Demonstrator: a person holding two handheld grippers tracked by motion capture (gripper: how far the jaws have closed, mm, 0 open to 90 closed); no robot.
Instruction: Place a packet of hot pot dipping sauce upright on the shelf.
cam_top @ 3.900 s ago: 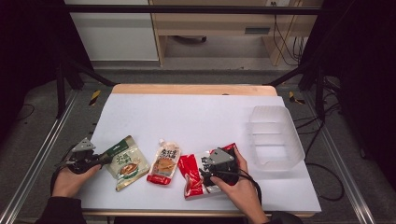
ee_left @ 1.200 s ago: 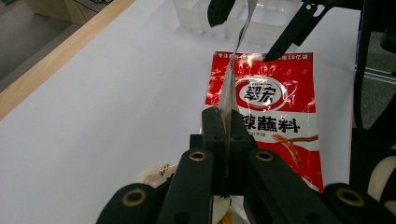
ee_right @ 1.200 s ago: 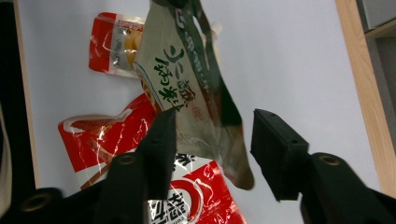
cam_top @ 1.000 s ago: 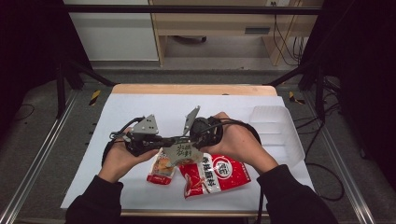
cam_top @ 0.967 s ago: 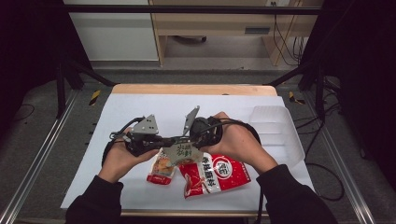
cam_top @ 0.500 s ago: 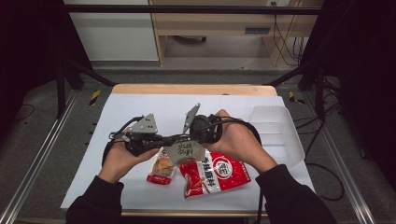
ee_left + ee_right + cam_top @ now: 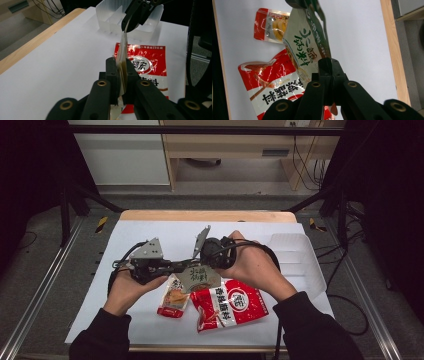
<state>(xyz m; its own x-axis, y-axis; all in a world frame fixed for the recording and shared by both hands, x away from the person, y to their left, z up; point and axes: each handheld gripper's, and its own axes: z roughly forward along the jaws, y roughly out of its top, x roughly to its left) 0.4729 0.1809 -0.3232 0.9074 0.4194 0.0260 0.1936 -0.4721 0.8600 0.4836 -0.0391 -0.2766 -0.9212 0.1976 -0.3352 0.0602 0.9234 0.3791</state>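
A green and beige snack pouch hangs above the table's middle, held at both ends. My left gripper comes in from the left and is shut on one edge of the pouch. My right gripper is shut on the opposite edge of the pouch. The left gripper view looks along the thin pouch to the right gripper at its far end. A large red pouch lies flat below, and a small orange-red pouch lies to its left.
A clear plastic tray with compartments stands at the right of the white table cover. The wooden table edge runs along the back. Metal frame rails flank both sides.
Since 3.9 s ago both hands rose from the front of the table to its middle, and now both grippers hold the green pouch. Over the last second they barely shifted.
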